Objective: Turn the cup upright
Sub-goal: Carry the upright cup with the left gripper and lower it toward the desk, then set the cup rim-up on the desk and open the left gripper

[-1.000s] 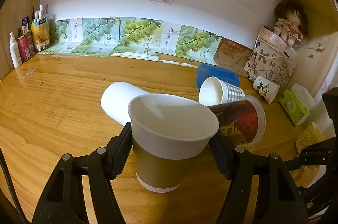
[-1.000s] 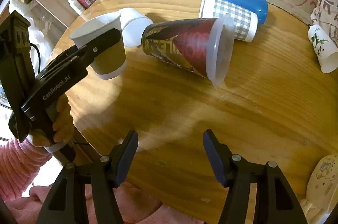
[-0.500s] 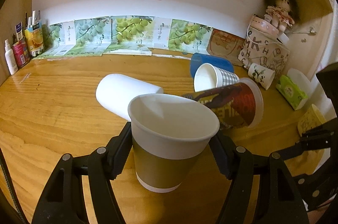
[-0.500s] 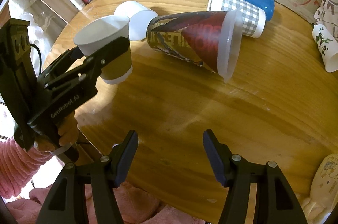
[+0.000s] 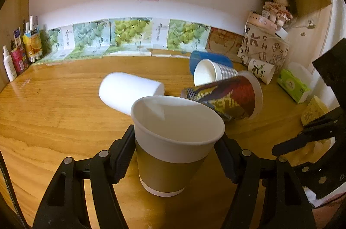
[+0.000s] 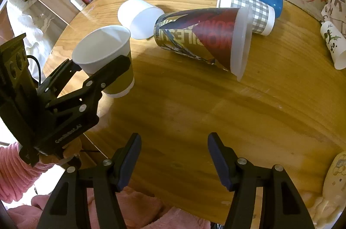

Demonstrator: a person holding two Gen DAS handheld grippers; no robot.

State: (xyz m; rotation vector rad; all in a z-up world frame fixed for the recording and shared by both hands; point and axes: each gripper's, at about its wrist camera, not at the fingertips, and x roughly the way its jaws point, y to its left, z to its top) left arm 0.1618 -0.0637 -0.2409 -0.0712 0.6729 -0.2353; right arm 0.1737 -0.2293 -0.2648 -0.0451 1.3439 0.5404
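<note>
Cup (image 5: pixel 173 142), brown with a white upper band, is mouth-up and slightly tilted, gripped at its sides by the left tool (image 5: pixel 175 155). In the right wrist view the same cup (image 6: pixel 108 60) sits at 10 o'clock, near the desk (image 6: pixel 194 110) edge; whether its base touches the desk or hangs just above it cannot be told.

Step in hand, as judged: the flip is made, and the cup is being set down. The next move calls for levelling the cup, seating its base flat on the wood, then spreading the tool and drawing straight back so the light paper wall is not dragged over.

Right tool (image 6: pixel 174 155) is spread wide and holds nothing, at 6 o'clock over bare wood.

Other cups lie on their sides beyond:
- white cup (image 5: pixel 129 90), at 11 o'clock from the held cup, just behind it;
- printed cup (image 5: pixel 225 97) with a clear lid, at 1 o'clock;
- checked cup (image 5: pixel 216 73) and blue cup (image 5: pixel 209 58), farther back at 1 o'clock;
- small panda cup (image 6: pixel 333 45), at 3 o'clock in the right wrist view.

These four remain unflipped; the white cup is nearest the left tool.
</note>
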